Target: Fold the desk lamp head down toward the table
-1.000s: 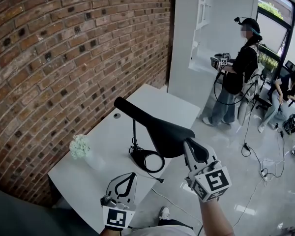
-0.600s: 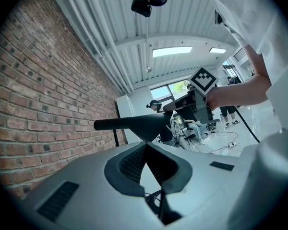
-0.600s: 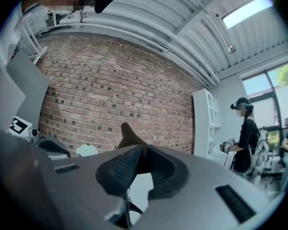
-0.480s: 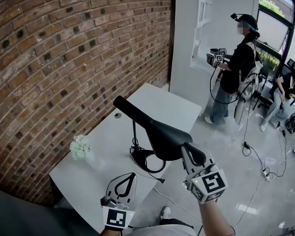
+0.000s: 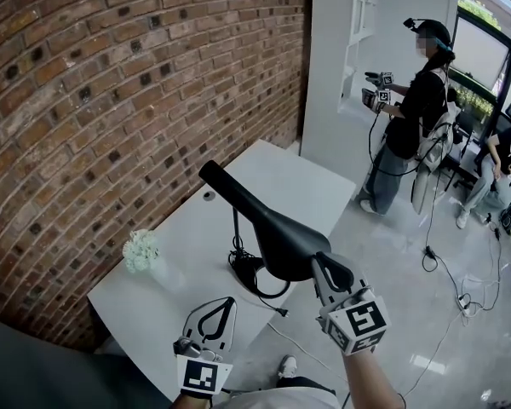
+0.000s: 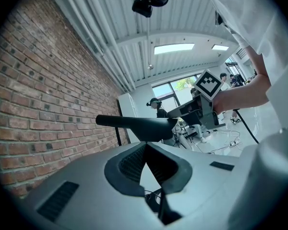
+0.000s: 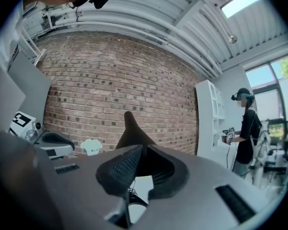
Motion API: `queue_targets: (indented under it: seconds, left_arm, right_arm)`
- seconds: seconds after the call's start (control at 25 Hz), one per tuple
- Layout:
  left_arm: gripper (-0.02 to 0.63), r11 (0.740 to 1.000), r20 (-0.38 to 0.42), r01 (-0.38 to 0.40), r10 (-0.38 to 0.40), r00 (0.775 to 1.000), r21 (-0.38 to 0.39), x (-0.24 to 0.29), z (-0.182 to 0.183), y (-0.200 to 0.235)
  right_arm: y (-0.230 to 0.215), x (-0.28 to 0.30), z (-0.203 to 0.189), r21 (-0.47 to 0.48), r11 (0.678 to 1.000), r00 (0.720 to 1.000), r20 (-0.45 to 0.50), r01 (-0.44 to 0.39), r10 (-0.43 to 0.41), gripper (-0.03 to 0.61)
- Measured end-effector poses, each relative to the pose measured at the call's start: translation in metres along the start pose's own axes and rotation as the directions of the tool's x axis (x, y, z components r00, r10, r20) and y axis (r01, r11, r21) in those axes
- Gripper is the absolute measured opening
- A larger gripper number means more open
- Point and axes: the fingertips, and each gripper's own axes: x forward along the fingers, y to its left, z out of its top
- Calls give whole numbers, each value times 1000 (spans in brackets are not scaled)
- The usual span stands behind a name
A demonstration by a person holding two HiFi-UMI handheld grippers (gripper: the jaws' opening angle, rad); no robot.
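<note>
A black desk lamp stands on the white table (image 5: 272,173). It has a ring-shaped base (image 5: 257,278), a thin upright stem (image 5: 235,233) and a long head (image 5: 268,224) that slopes from the upper left down to a wide end at the right. My right gripper (image 5: 318,261) is shut, its tips on the rim of that wide end. In the right gripper view the lamp head (image 7: 132,131) rises straight beyond the closed right gripper (image 7: 143,147). My left gripper (image 5: 228,301) hangs shut and empty near the table's front edge, below the lamp head (image 6: 134,124).
A small white flower bunch in a vase (image 5: 140,252) stands at the table's left. A brick wall (image 5: 111,100) runs along the left. A person with grippers (image 5: 417,109) stands by white shelving (image 5: 358,24). Cables (image 5: 460,296) lie on the floor.
My right gripper has shifted slightly left and down with the wide end of the lamp head. The left gripper has stayed where it was.
</note>
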Motion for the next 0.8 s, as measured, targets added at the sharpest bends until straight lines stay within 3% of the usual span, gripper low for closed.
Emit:
queue_targets:
  seconds: [0.8]
  left_arm:
    - [8,999,-57,-36,36,998,-1,12,-3,3]
  right_arm:
    - [9,24,-42,15,994,989,-105,-107,108,20]
